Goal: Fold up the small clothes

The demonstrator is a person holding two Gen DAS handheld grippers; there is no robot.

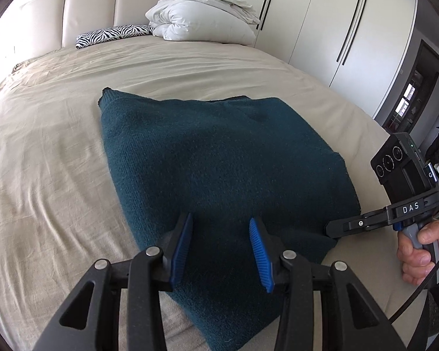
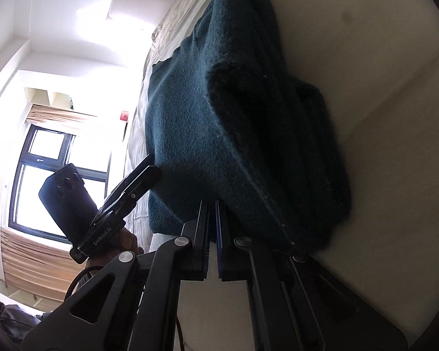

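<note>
The sweater [image 1: 219, 158] lies folded on the bed [image 1: 44, 152], toward its near right part. Behind the sweater, at the headboard [image 1: 87, 14], a piled duvet [image 1: 202, 17] rests on the bed, with a striped pillow [image 1: 114, 33] just left of it. Wardrobe doors [image 1: 322, 29] stand right of the sweater, beyond the bed's edge. The left gripper [image 1: 219, 234] is over the sweater's near end. The right gripper [image 1: 329, 229] is at the sweater's near right corner, its tips touching the fabric.

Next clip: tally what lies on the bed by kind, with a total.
Teal knit garment: 1
Zebra-print cushion: 1
White folded duvet: 1
Total: 3
</note>
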